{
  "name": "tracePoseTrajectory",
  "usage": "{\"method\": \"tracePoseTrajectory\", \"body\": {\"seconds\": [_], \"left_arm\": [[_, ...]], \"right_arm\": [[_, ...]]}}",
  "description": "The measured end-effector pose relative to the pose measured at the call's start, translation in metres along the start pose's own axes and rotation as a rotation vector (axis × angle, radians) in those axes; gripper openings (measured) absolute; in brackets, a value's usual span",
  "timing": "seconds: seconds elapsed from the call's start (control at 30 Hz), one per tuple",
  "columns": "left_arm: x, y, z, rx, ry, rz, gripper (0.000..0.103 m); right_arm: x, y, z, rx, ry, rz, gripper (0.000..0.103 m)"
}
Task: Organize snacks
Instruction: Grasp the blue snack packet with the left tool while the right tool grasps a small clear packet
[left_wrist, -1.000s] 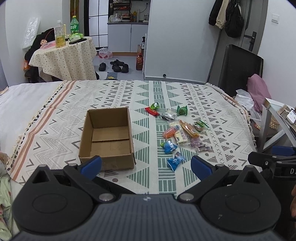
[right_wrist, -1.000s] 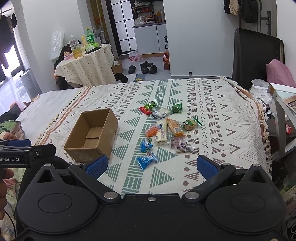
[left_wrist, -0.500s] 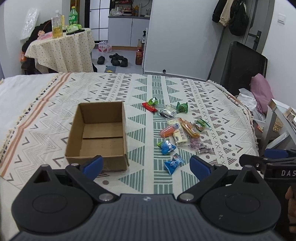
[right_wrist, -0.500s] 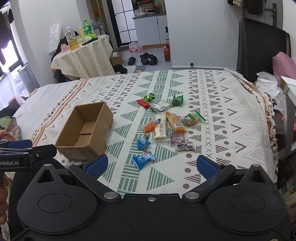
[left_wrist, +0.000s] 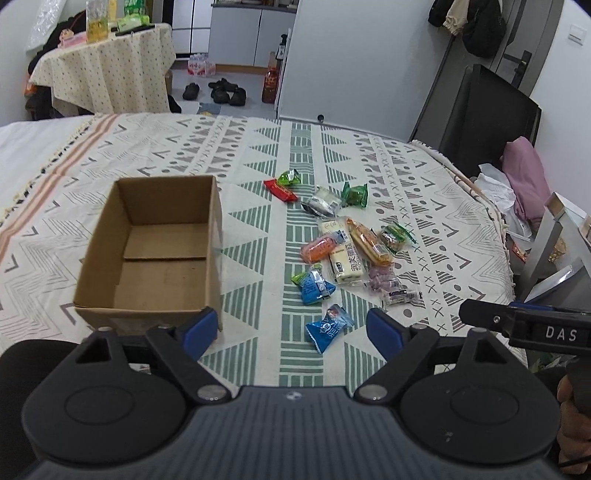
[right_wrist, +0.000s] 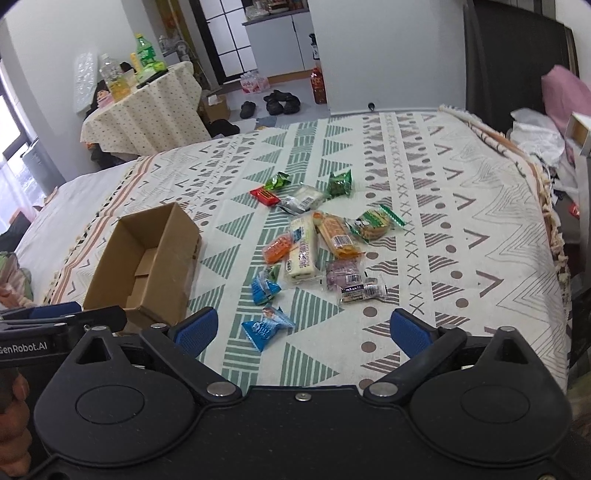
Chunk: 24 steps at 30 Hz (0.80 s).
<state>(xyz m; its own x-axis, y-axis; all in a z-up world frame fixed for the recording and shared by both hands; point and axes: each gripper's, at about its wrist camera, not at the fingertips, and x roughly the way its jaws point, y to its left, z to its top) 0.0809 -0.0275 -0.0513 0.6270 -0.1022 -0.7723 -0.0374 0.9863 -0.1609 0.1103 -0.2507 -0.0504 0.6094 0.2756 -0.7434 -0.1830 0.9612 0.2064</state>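
Open bedspread (right_wrist: 424, 280) is being left free right of the snacks (right_wrist: 317, 240); on their left, passage is being blocked by the box (right_wrist: 147, 254) standing near them.

"DAS" marks right tongs (left_wrist: 524, 325); "enRobot.AI" marks left tongs (right_wrist: 62, 325).

Soft, even daylight fills both views; a window (right_wrist: 9, 122) glares white in the right wrist view. Shadows are faint, focus sharp, and fisheye distortion bends the edges and darkens corners.
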Motion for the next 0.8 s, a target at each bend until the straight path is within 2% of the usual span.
{"method": "tracePoseTrajectory", "body": {"seconds": [0.27, 0.43, 0.7, 0.8], "left_arm": [[0.041, -0.006, 0.006, -0.015, 0.062, -0.016, 0.078], [0.071, -0.010, 0.007, -0.018, 0.114, -0.029, 0.072], [0.117, -0.015, 0.002, -0.031, 0.206, -0.049, 0.069], [0.133, -0.017, 0.000, -0.033, 0.238, -0.058, 0.069]], "right_arm": [[0.035, -0.019, 0.006, 0.097, 0.057, 0.021, 0.081], [0.059, -0.032, 0.007, 0.173, 0.101, 0.041, 0.066], [0.096, -0.050, 0.009, 0.265, 0.143, 0.047, 0.053], [0.109, -0.056, 0.009, 0.287, 0.156, 0.041, 0.051]]}}
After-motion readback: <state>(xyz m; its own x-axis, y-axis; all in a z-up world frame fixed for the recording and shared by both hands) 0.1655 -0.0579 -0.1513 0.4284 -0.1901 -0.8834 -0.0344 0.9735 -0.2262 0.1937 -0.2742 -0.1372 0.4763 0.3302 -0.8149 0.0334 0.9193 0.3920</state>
